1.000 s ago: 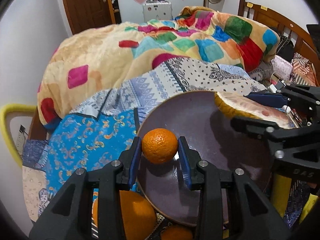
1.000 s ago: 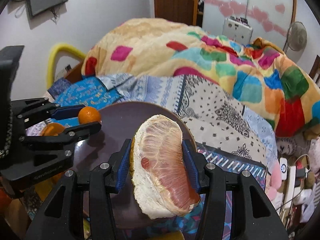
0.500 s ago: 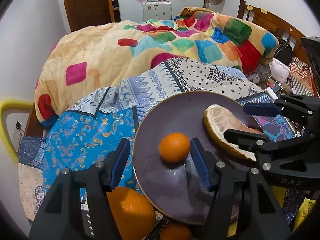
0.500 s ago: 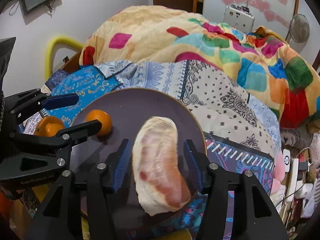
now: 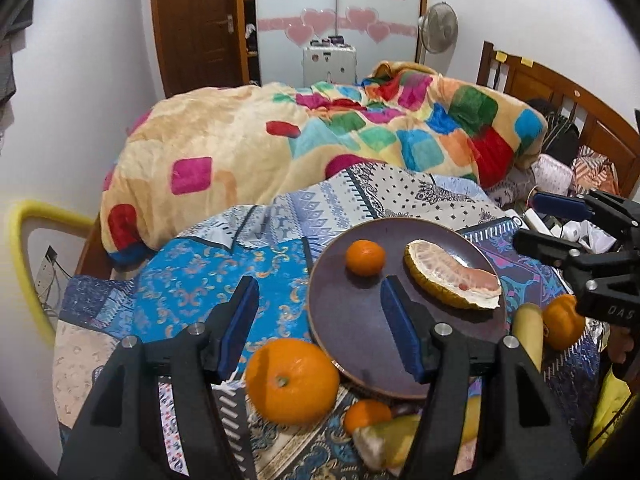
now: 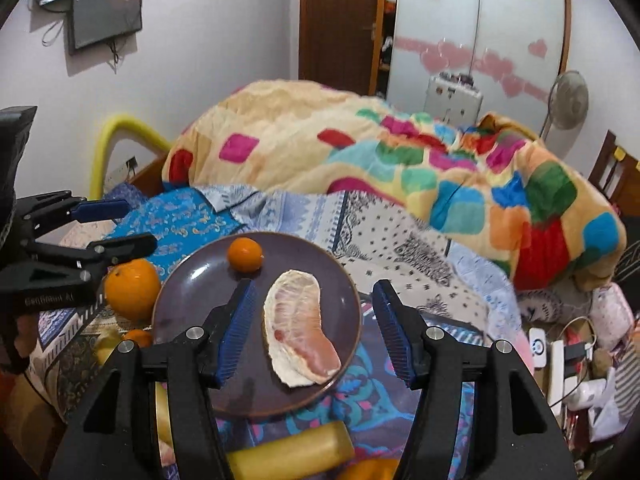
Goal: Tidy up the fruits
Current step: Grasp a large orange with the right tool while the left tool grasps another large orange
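Both grippers' fingers have opened, leaving mandarin and pomelo wedge on the plate atop the patterned bedspread.

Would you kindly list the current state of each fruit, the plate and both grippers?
Small orange: resting on plate.
Pomelo wedge: lying on plate, flesh up.
Plate: on patterned cloth.
Large orange: off plate, beside rim.
Left gripper: open, empty.
Right gripper: open, empty.

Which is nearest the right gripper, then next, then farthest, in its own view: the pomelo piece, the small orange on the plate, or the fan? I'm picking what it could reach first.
From the right gripper:
1. Pomelo piece, lying on the plate between the open fingers.
2. Small orange, at the plate's far left edge.
3. Fan, beyond the bed, upper right.
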{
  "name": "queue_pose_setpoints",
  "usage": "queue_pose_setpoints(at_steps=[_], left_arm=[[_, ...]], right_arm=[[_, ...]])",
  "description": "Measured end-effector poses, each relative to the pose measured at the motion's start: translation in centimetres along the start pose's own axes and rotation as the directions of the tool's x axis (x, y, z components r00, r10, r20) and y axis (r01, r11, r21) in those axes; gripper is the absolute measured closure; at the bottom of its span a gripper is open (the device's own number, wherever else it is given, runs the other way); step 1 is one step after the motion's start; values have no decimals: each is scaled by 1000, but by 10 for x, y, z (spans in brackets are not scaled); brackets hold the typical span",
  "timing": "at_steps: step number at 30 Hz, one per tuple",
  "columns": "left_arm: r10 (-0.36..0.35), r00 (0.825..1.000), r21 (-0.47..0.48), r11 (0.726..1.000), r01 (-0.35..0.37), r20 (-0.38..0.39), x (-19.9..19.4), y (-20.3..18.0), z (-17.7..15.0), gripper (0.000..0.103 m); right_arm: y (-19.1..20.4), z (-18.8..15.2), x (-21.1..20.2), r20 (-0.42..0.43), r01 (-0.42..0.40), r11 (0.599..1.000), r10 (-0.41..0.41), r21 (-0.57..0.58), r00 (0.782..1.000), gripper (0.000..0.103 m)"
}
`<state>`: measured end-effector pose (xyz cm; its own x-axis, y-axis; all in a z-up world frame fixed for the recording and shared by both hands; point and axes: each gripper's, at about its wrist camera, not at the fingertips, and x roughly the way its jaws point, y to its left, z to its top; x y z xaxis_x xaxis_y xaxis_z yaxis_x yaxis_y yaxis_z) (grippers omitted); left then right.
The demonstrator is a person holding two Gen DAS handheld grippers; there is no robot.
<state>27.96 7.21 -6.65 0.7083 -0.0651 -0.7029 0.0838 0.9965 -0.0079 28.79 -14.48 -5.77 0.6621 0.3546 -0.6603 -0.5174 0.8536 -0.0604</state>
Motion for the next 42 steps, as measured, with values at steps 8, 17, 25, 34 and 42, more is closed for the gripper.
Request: queue_pose_setpoints(at_steps=[8, 17, 25, 34, 42], left_arm=[[21, 1000, -5, 1000, -21, -5, -13, 14, -27, 36], [33, 998, 1, 999, -33, -47, -9, 28, -58, 30], [15, 997, -14, 1000, -16, -75, 4, 29, -68, 28], [13, 996, -5, 1000, -14, -89, 23, 22, -66, 28], [-41, 994, -56, 998, 35, -99, 31, 29, -63, 28]], right_arm=[[-10, -22, -22, 66, 19, 999, -21, 29, 998, 46], [-29, -67, -27, 30, 53, 996, -56, 76, 998, 46], [-40, -105, -30, 16, 58, 989, -60, 138, 998, 38], [-46, -124, -23, -28, 46, 985, -41, 169, 999, 37], [-40, -130, -21, -49, 36, 987, -29, 157, 998, 37]])
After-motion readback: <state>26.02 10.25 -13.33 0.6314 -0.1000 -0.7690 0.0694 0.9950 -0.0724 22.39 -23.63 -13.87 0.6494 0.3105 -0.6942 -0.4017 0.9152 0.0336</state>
